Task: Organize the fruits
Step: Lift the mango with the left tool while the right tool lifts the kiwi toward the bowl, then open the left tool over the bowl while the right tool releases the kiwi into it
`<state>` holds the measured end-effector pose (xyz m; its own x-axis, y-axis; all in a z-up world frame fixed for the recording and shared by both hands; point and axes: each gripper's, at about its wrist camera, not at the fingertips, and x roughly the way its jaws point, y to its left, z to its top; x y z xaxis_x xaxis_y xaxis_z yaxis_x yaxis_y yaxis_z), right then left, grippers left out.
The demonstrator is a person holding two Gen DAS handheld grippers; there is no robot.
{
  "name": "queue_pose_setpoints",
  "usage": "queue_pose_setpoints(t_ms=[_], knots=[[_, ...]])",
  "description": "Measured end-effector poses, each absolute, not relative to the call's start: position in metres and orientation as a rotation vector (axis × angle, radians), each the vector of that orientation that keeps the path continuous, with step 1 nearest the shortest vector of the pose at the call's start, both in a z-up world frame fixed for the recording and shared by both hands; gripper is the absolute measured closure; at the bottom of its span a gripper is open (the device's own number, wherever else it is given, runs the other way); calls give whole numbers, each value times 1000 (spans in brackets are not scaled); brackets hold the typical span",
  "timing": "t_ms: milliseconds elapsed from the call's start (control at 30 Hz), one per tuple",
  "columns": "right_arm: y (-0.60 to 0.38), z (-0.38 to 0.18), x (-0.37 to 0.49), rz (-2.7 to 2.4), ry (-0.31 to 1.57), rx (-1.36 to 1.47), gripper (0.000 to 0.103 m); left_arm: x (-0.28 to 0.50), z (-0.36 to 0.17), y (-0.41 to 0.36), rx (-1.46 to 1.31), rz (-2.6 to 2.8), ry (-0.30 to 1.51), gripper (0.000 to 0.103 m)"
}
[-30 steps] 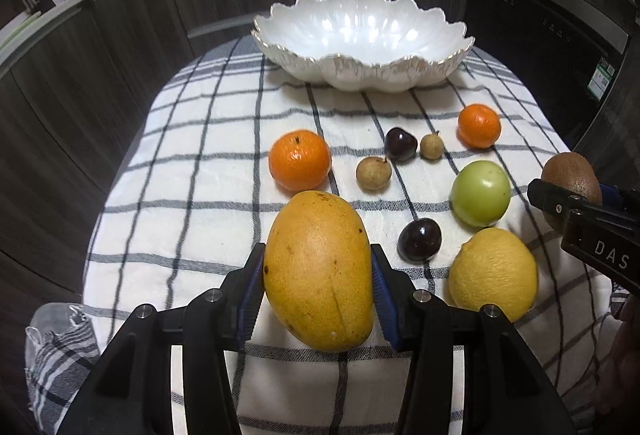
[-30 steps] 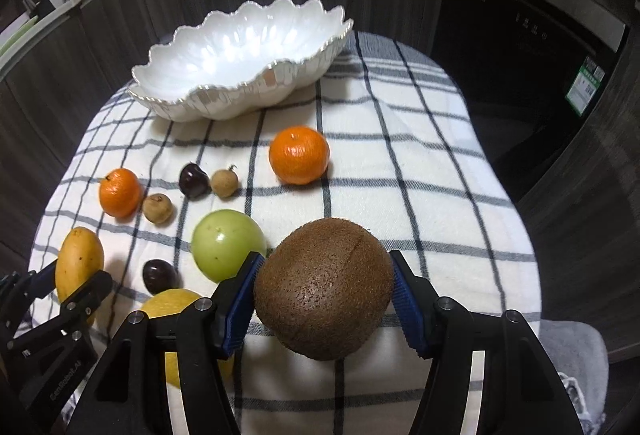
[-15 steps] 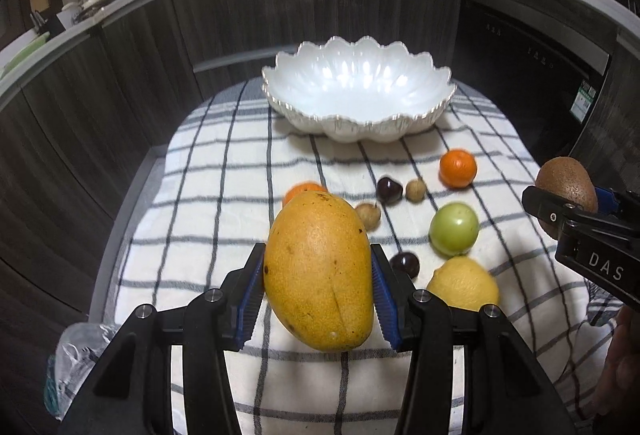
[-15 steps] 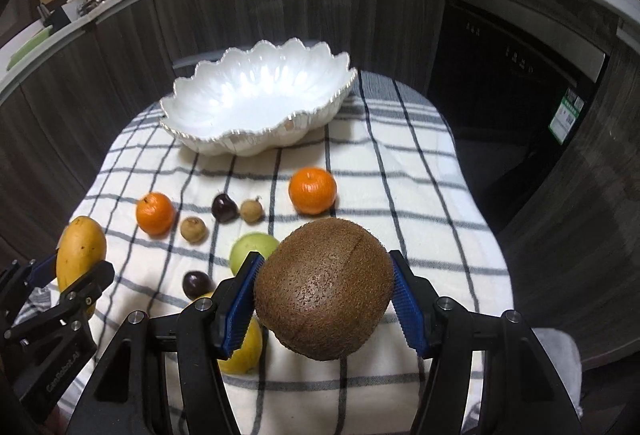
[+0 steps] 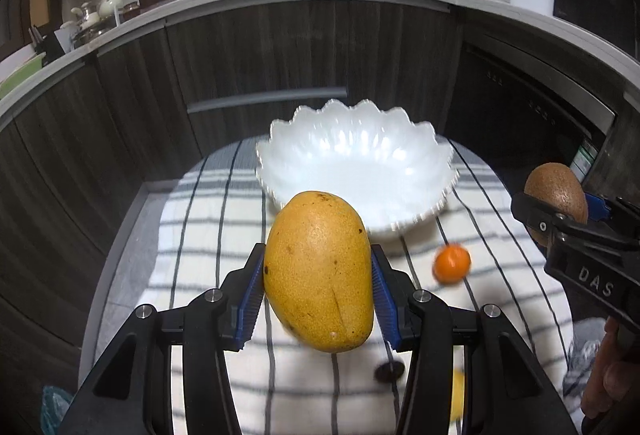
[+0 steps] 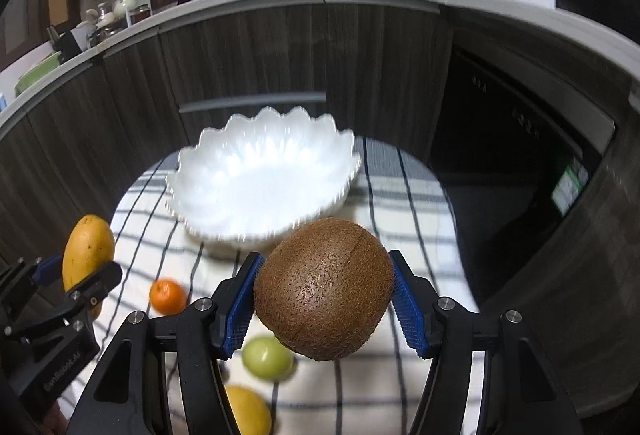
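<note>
My left gripper [image 5: 318,293] is shut on a yellow mango [image 5: 319,277] and holds it well above the table, in front of the white scalloped bowl [image 5: 352,171]. My right gripper [image 6: 324,293] is shut on a brown kiwi [image 6: 324,289], also lifted, in front of the bowl [image 6: 260,183]. The kiwi [image 5: 556,195] shows at the right edge of the left wrist view. The mango [image 6: 88,255] shows at the left of the right wrist view.
On the checked cloth [image 5: 208,235] lie a small orange [image 5: 452,263], a dark plum [image 5: 390,371], a green fruit [image 6: 267,357] and a yellow lemon [image 6: 248,411]. Dark cabinets [image 5: 260,67] curve behind the table. A dark appliance [image 6: 520,163] stands at the right.
Both grippers have risen with their fruit and tilted up. The table and bowl now sit lower and farther, and the kitchen counter has come into view.
</note>
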<state>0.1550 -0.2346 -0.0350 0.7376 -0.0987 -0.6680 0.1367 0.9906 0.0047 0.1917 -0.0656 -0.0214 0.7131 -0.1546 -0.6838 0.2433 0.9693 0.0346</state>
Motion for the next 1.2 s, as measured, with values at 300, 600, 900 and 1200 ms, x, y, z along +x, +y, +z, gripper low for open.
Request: queue_pose_setpoints(t_ms=[300,600,900,1200], knots=[[-240,-19,216,-129,700,51,41,255,-13,-75,115,-243,741,55],[-245,-28,267,-140,706,39,41,309,-33,-81,112,-241,769,55],[-255,-54,312,-147,774,80,41,350,-46,-90,131,-238,797,55],[-257,-79,343,-138,865,107,41,374,-69,-92,120,-225,866,55]])
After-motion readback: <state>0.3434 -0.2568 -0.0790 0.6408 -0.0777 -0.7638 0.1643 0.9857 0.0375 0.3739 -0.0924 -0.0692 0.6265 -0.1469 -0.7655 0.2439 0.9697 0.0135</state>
